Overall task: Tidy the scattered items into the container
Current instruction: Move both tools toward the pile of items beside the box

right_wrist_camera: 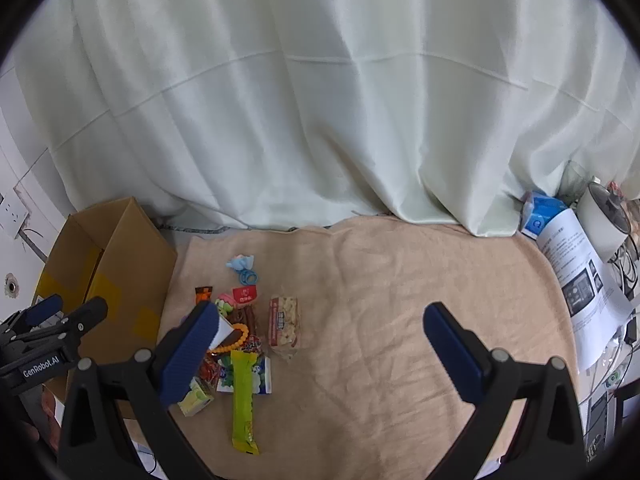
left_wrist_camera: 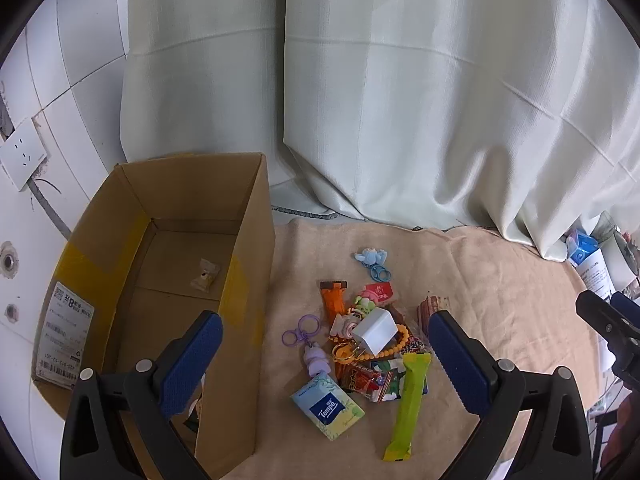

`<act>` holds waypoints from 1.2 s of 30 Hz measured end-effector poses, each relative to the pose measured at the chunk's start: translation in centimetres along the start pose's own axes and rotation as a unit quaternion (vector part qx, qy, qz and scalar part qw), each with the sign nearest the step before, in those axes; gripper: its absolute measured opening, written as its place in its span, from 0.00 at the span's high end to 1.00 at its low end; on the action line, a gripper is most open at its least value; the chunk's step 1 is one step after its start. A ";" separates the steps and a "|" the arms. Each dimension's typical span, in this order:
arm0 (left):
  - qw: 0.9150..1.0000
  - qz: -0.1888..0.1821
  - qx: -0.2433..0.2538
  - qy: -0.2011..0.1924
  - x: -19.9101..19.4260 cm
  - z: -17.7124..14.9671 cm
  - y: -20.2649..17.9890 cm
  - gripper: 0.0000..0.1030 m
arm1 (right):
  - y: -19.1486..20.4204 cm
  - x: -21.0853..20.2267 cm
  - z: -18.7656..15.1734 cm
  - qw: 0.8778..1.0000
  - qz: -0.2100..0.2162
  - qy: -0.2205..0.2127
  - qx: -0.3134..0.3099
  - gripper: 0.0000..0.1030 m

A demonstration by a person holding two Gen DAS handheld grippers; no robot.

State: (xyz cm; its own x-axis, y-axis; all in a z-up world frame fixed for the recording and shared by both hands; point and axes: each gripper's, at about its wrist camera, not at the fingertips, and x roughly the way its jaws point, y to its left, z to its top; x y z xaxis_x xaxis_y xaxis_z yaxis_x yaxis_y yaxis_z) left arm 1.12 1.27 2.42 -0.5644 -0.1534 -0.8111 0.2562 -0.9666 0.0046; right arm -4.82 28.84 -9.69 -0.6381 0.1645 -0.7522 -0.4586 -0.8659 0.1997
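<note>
An open cardboard box [left_wrist_camera: 248, 240] stands at the left on a beige towel [left_wrist_camera: 480, 280], with a small wrapped sweet [left_wrist_camera: 206, 276] on its floor. Right of it lies a pile: a white charger [left_wrist_camera: 376, 330], a Tempo tissue pack [left_wrist_camera: 328, 406], a long green snack bar [left_wrist_camera: 408, 396], a purple keychain [left_wrist_camera: 314, 354], an orange packet [left_wrist_camera: 334, 298] and a blue keychain [left_wrist_camera: 374, 262]. My left gripper [left_wrist_camera: 326, 342] hangs open above the pile and the box's right wall. My right gripper [right_wrist_camera: 320, 336] is open over the towel [right_wrist_camera: 380, 300], right of the green bar [right_wrist_camera: 244, 396] and a peanut snack pack [right_wrist_camera: 284, 322].
A pale curtain [left_wrist_camera: 400, 100] hangs behind the towel. A wall socket [left_wrist_camera: 22, 156] sits left of the box. At the right edge are printed papers [right_wrist_camera: 576, 276], a blue packet [right_wrist_camera: 540, 214], a white canister [right_wrist_camera: 604, 220] and cables.
</note>
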 end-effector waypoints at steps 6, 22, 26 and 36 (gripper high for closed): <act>1.000 -0.001 -0.002 0.006 0.4 -0.1 0.1 0.00 | 0.2 0.2 -0.4 1.000 -0.001 0.003 0.003 0.00; 1.000 -0.001 0.004 0.011 1.2 -0.1 -0.3 0.00 | 0.9 0.9 -0.5 1.000 -0.012 0.004 -0.006 0.00; 1.000 0.001 0.004 0.015 1.5 -0.2 -0.4 0.00 | 0.9 1.3 -0.5 1.000 -0.014 0.011 -0.007 0.00; 0.999 -0.019 -0.001 0.049 3.4 -1.9 -1.8 0.00 | 0.5 3.0 -1.4 0.999 -0.037 0.034 -0.008 0.00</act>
State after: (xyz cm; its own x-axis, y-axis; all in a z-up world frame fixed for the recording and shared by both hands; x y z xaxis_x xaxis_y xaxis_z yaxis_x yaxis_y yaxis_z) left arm 0.18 2.83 -1.46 -0.4937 -0.0953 -0.8644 0.2372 -0.9710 -0.0284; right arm -6.12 28.30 -12.73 -0.5597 0.1956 -0.8053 -0.4923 -0.8602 0.1332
